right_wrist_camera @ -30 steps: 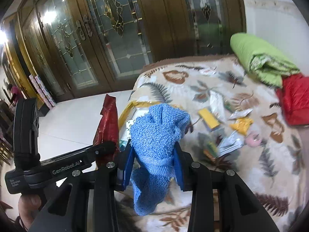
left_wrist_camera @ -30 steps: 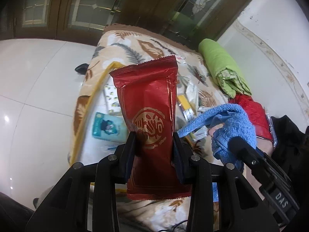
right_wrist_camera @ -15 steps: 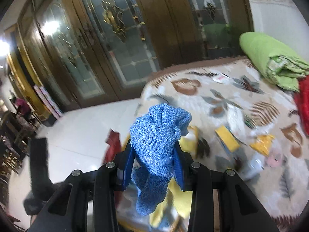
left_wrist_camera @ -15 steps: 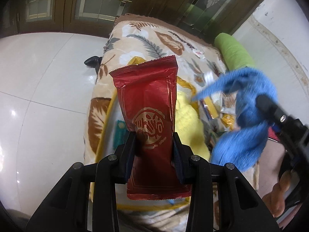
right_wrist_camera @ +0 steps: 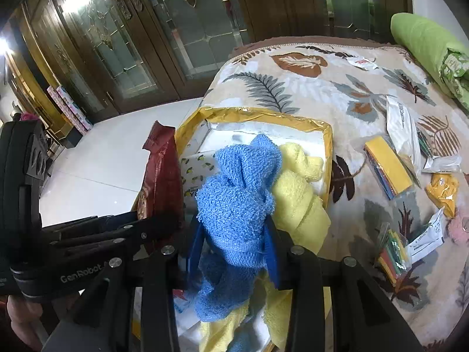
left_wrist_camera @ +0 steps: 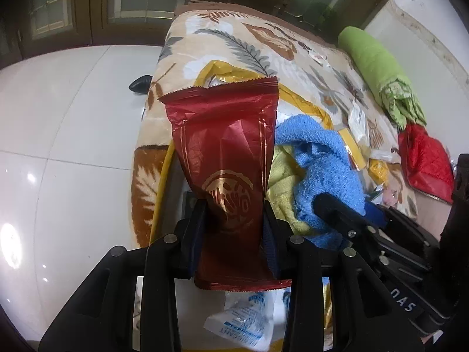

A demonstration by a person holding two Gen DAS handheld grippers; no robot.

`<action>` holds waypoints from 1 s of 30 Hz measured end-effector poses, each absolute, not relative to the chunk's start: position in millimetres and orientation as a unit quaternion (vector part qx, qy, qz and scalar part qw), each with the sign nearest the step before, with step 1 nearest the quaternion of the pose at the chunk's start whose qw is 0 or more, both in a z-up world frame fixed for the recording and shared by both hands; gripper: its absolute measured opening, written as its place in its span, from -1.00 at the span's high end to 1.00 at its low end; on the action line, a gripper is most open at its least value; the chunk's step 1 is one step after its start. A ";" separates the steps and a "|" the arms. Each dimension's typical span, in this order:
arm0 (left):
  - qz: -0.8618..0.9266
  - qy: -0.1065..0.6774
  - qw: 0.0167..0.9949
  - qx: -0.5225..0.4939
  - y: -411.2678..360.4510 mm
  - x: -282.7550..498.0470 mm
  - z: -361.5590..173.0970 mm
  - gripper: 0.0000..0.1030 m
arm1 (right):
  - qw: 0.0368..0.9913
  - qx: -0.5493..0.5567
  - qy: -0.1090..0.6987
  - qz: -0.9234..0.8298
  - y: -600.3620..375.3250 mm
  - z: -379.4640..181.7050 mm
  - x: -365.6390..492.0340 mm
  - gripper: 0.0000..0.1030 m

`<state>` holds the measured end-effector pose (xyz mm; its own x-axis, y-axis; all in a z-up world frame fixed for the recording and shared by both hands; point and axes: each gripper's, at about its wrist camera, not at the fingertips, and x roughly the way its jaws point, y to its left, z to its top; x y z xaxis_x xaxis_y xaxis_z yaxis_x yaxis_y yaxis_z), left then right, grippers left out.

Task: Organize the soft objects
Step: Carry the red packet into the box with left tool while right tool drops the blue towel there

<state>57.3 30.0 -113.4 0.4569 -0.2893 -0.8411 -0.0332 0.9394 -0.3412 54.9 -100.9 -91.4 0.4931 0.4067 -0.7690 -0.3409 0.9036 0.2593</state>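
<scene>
Right tool (right_wrist_camera: 234,243) pinches the blue towel (right_wrist_camera: 237,193) over the yellow-rimmed box (right_wrist_camera: 326,135), above the yellow towel (right_wrist_camera: 299,202), likely for dropping in; at nine o'clock, left tool (left_wrist_camera: 234,228) clamps a red snack packet (left_wrist_camera: 225,158).

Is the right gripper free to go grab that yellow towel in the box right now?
Probably not yet. The right gripper is shut on the blue towel, so its jaws are full; the yellow towel lies right beside it in the yellow-rimmed box, otherwise unblocked.
</scene>
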 end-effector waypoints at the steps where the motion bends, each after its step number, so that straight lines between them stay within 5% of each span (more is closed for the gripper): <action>1: -0.080 0.514 0.840 -0.155 29.7 58.2 -114.6 0.30 | 0.862 0.041 0.455 0.218 -101.8 -91.5 54.8 0.27; 12: -0.123 0.484 0.831 -0.246 52.3 53.0 -116.8 0.11 | 0.860 0.075 0.454 0.222 -111.5 -93.2 55.5 0.05; 15: -0.120 0.451 0.839 -0.279 63.1 43.0 -105.3 -0.36 | 0.863 0.086 0.447 0.219 -117.5 -83.8 50.3 -0.14; 30: -0.154 0.414 0.870 -0.220 -24.6 -17.8 -45.3 -0.37 | 0.876 0.110 0.425 0.198 -209.7 -46.1 -41.8 -0.48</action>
<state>-17.8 -24.6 -45.3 0.6107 -0.4490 -0.6523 0.0859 0.8564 -0.5091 -41.8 -209.7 -46.1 0.5597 0.4406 -0.7019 -0.2533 0.8974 0.3613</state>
